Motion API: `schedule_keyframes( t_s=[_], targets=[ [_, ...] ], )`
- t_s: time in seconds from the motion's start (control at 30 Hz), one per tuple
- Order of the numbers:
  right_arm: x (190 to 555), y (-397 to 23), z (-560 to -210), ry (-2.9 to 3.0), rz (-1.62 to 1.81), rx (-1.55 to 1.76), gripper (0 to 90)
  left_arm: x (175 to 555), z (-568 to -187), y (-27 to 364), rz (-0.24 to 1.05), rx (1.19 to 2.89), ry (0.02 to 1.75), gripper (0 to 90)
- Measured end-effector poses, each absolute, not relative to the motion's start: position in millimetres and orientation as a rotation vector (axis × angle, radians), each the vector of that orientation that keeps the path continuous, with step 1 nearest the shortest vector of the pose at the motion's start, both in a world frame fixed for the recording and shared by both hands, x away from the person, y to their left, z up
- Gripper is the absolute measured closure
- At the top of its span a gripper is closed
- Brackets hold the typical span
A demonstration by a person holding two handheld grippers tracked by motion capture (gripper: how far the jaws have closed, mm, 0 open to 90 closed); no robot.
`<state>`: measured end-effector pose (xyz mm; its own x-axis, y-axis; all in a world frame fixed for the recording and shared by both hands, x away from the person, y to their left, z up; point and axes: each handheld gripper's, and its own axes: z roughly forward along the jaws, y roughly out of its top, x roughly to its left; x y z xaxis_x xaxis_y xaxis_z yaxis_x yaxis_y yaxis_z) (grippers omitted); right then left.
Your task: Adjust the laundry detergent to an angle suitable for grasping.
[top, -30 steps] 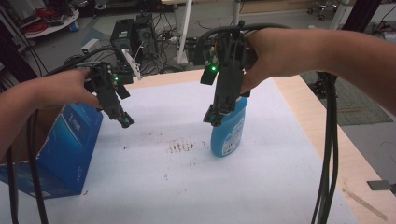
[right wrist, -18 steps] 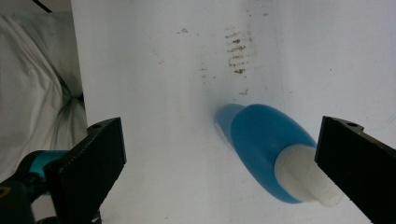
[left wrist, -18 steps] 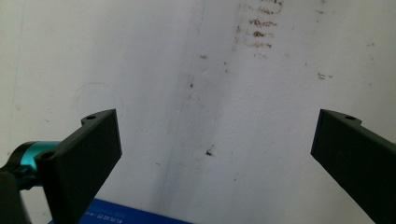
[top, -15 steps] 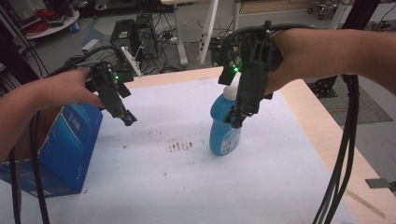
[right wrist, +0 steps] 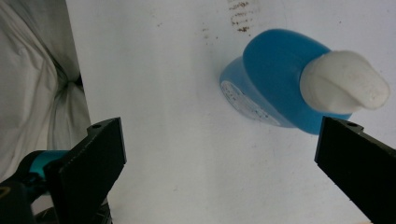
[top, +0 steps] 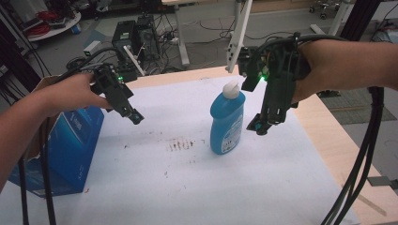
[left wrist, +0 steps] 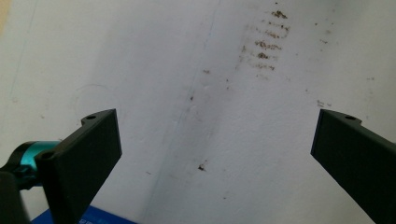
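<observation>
Item 1, blue carton (top: 70, 140): at the table's 9 o'clock edge, standing with its top open, just below the left hand. Risk: a low sweep of the left forearm could knock it off the edge.

Item 2, left gripper (top: 133, 116): held over the white sheet (top: 155, 187) at about 10 o'clock, jaws spread wide with nothing between them. Brown smears (top: 180, 144) lie toward the sheet's centre, between this gripper and the bottle.

Item 3, blue bottle (top: 227, 123): upright near the sheet's centre, white cap (top: 231, 89) on top, free-standing and untouched. Tall and narrow-based, so judged easy to tip.

Item 4, right gripper (top: 259, 126): at the bottle's 3 o'clock, just beside it and apart, jaws spread wide and empty. Risk: one jaw could brush the bottle's shoulder or cap and topple it; a pinch high on the tapered neck could slip.
</observation>
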<state>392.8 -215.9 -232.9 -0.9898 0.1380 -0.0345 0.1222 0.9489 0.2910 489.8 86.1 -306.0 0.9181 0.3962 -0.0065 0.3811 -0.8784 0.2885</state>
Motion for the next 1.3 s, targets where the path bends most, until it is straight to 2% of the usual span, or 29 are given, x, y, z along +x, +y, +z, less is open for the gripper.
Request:
schedule_keyframes(
  t_s=[0.27,0.57,1.3],
  targets=[
    [390.9,-229.2,-241.9,3.044,0.44,0.235,1.3,485.3,-310.9,79.9,0.04,2.761,0.651,1.7],
    [390.0,-242.7,-253.5,3.046,0.433,0.274,1.3,476.4,-314.1,75.0,0.152,2.679,0.67,1.7],
    [384.0,-260.7,-269.1,3.039,0.45,0.324,1.3,451.9,-318.1,58.1,0.22,2.529,0.759,1.7]
  ],
)
